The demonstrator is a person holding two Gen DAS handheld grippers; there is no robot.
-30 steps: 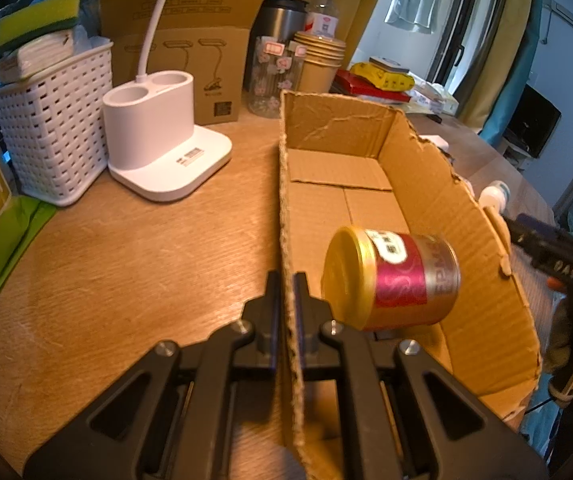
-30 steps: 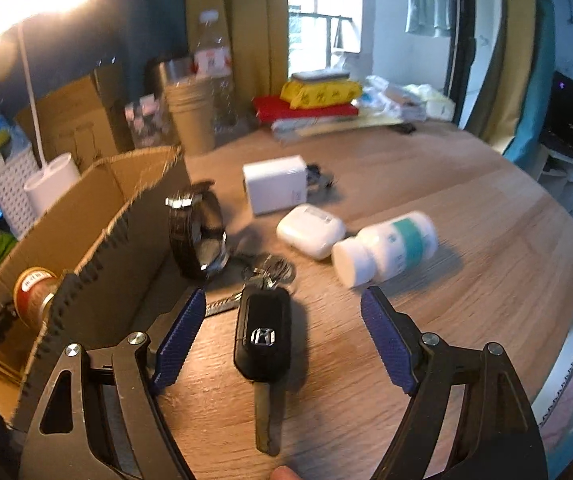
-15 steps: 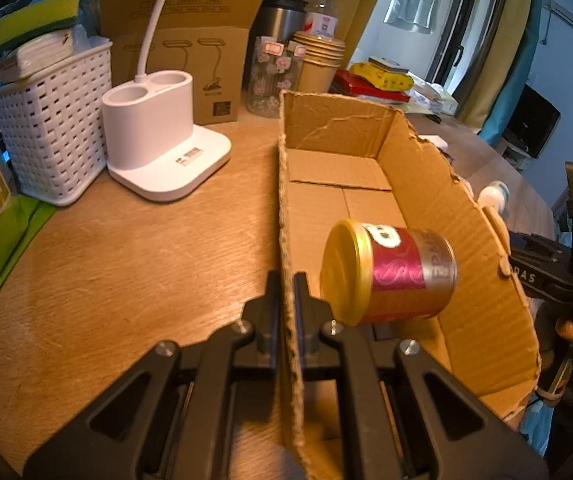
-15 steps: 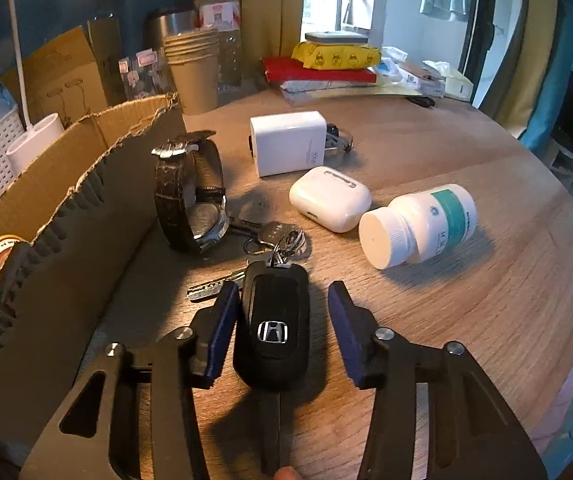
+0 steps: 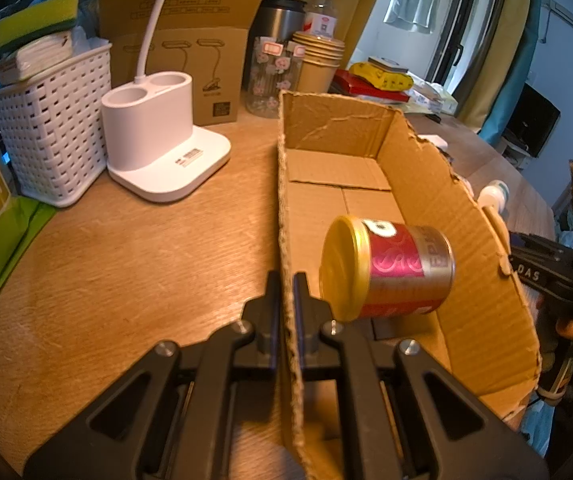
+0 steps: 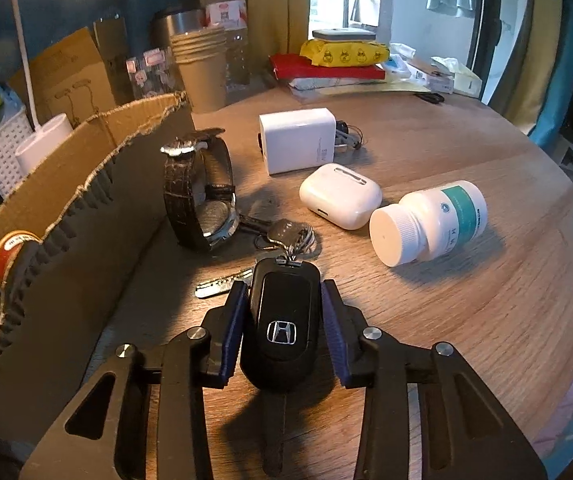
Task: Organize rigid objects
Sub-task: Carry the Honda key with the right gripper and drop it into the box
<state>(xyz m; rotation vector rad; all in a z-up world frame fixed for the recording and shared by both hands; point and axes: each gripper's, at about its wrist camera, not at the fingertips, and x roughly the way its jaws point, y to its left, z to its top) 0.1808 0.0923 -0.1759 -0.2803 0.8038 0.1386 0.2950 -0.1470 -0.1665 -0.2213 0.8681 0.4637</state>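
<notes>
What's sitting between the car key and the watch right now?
In the right wrist view, a bunch of loose keys on a ring lies on the table between the car key and the watch; one silver key points left of the car key.

At the upper left of your left view sits a white basket (image 5: 52, 128) with a sponge (image 5: 36, 20) on top; just right of it, a white lamp base (image 5: 158, 148) — its neck curves up out of frame. Behind stand a brown carton (image 5: 190, 52), a steel mug (image 5: 276, 18), a water bottle (image 5: 320, 4) and stacked paper cups (image 5: 318, 60). In your right view, top centre — a yellow pack (image 6: 344, 54) lies on a red book (image 6: 326, 72).
</notes>
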